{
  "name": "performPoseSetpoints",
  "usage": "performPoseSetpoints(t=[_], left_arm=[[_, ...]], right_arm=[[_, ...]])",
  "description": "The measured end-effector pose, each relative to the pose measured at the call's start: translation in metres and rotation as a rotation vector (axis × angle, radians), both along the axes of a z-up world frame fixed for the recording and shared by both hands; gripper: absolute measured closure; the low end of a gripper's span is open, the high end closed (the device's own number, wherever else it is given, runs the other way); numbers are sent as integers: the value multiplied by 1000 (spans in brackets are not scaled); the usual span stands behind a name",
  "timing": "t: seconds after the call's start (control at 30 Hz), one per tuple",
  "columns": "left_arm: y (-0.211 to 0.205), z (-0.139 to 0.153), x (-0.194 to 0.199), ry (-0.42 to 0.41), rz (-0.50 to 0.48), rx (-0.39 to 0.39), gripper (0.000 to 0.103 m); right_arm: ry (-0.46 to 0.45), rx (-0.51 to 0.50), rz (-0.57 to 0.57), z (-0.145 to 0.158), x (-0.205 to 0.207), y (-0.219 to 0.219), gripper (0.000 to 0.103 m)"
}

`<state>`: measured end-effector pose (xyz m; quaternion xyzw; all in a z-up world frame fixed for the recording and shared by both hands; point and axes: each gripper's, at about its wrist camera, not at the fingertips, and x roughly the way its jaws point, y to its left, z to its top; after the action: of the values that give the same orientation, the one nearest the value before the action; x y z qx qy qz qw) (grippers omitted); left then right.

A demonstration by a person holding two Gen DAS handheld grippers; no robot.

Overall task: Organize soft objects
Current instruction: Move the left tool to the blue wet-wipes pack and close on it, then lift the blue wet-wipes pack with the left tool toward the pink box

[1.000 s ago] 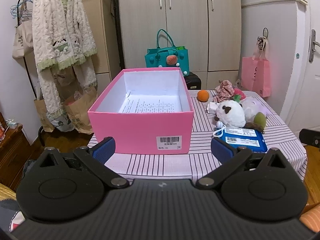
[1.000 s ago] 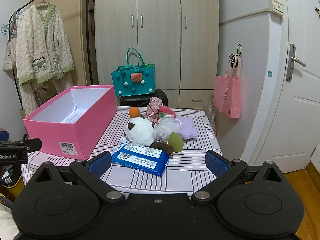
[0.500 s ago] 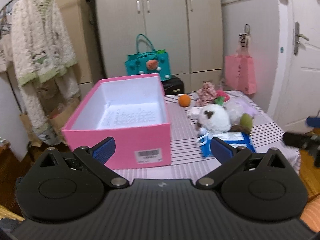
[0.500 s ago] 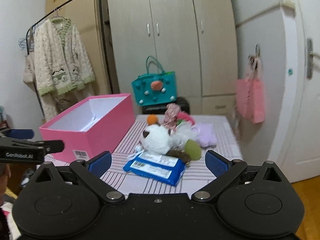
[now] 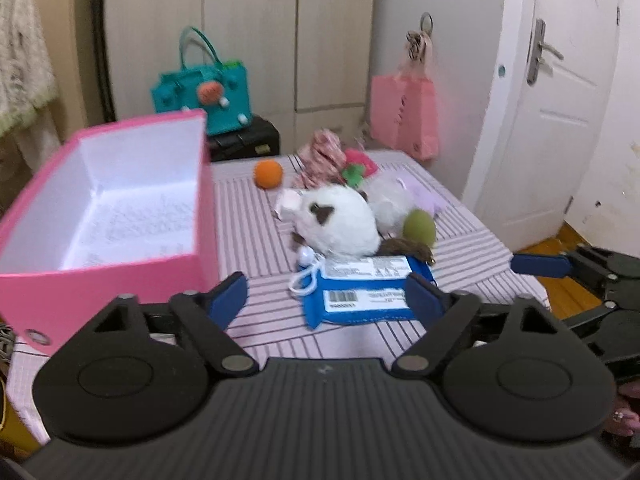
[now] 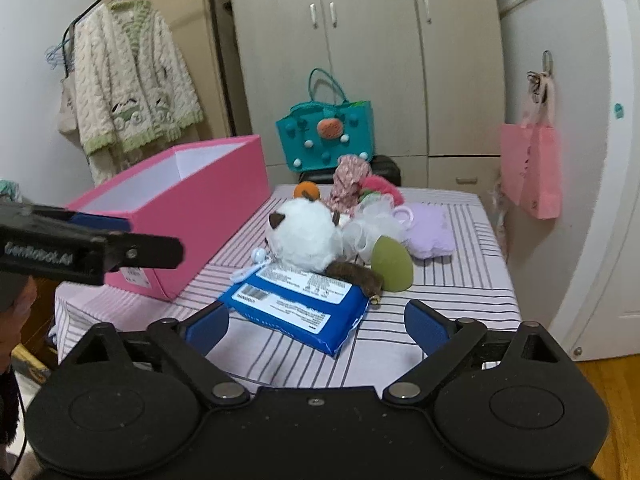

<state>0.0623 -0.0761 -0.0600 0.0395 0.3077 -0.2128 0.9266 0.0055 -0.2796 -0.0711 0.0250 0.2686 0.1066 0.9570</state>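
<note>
A pile of soft things lies on the striped table (image 5: 472, 240): a white plush (image 5: 340, 220), a blue wipes pack (image 5: 360, 292), an orange ball (image 5: 269, 174), a green egg-shaped sponge (image 6: 390, 260), a white mesh puff (image 6: 372, 228) and a purple cushion (image 6: 430, 232). An open pink box (image 5: 120, 280) stands to their left, holding only printed paper. My left gripper (image 5: 325, 298) hovers at the pack's near edge with its jaws closing, gripping nothing. My right gripper (image 6: 316, 326) faces the same pack from the table's near right, its jaws closing slightly with nothing between them.
A teal bag (image 6: 326, 136) sits on a black case behind the table. A pink bag (image 6: 532, 172) hangs at the right near a white door (image 5: 560, 120). A knitted robe (image 6: 132, 84) hangs on a rack at the left. Wardrobes fill the back wall.
Both grippers have dropped and come closer to the table. The left view has swung right, from the pink box to the blue pack, and its fingers have narrowed.
</note>
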Motion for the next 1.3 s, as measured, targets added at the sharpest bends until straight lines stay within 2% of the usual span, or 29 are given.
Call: performPoseSetpoints(t=[0.17, 0.3, 0.47, 0.57, 0.67, 0.87, 0.97, 1.07, 1.17, 1.3], left_arm=[[-15, -17, 12, 53, -32, 21, 39], [-26, -27, 23, 66, -26, 37, 39], [-37, -37, 40, 101, 5, 81, 39], [-42, -43, 54, 174, 49, 100, 39], [-48, -44, 60, 175, 43, 117, 39], [-40, -49, 68, 201, 75, 48, 39], [-36, -50, 70, 226, 79, 20, 39], [-30, -55, 75, 281, 64, -49, 39], [-30, -56, 74, 269, 51, -54, 39], [-30, -57, 74, 267, 28, -69, 39]], right_arm=[[5, -75, 52, -18, 17, 1, 15], [30, -65, 86, -30, 30, -4, 18], [64, -40, 126, -42, 46, -12, 29], [89, -40, 137, -48, 56, -14, 30], [93, -50, 158, -54, 62, -15, 30], [64, -100, 225, -57, 61, -10, 30], [67, -86, 224, -56, 64, -12, 29], [66, -81, 229, -57, 65, -12, 28], [56, -92, 227, -58, 64, -8, 34], [43, -58, 215, -58, 65, -7, 44]])
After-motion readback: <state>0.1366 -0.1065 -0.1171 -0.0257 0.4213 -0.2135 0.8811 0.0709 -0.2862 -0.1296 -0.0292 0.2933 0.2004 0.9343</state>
